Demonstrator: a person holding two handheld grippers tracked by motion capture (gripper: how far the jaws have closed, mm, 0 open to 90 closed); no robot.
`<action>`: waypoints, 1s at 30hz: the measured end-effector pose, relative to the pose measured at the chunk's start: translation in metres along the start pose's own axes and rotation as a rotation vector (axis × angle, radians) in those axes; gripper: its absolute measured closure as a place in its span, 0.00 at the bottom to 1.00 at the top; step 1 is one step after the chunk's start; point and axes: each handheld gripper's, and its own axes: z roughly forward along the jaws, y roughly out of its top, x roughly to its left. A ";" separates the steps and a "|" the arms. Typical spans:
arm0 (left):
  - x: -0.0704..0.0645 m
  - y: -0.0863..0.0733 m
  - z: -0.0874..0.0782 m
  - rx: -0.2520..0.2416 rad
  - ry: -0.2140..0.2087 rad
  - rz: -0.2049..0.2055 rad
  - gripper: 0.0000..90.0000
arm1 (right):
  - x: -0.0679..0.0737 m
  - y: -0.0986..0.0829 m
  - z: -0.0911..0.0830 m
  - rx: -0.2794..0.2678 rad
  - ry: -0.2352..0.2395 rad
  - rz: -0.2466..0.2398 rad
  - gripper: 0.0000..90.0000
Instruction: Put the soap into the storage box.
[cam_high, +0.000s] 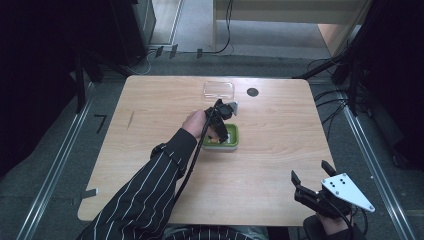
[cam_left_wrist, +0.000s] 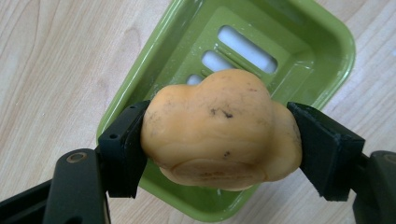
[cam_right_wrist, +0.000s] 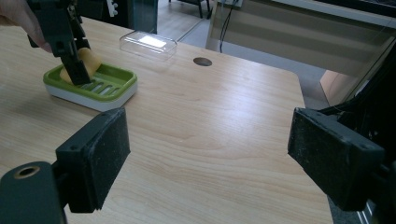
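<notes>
A yellow-orange soap bar (cam_left_wrist: 222, 128) with dark specks is clamped between the jaws of my left gripper (cam_left_wrist: 219, 144), just above a green soap dish (cam_left_wrist: 327, 42) with slotted floor. From above, the left gripper (cam_high: 220, 131) hangs over the green dish (cam_high: 233, 141) at the table's middle. The right gripper view shows the soap (cam_right_wrist: 88, 59) over the left end of the dish (cam_right_wrist: 109, 84). My right gripper (cam_high: 311, 176) rests open near the table's front right corner, nothing between its pads (cam_right_wrist: 95, 156).
A clear plastic lid (cam_high: 218, 89) lies at the back of the wooden table (cam_high: 280, 140), with a small dark round hole (cam_high: 252, 92) to its right. Cables and dark stands ring the table on the floor.
</notes>
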 end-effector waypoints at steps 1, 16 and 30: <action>0.000 0.000 0.001 0.001 -0.001 -0.006 0.29 | 0.000 0.000 0.000 0.000 0.000 -0.001 0.15; 0.003 0.004 0.010 0.005 -0.005 -0.026 0.29 | 0.000 0.000 0.000 0.000 -0.001 0.000 0.15; 0.003 0.005 0.012 -0.006 -0.008 -0.019 0.28 | -0.001 0.000 0.000 0.000 -0.002 0.003 0.15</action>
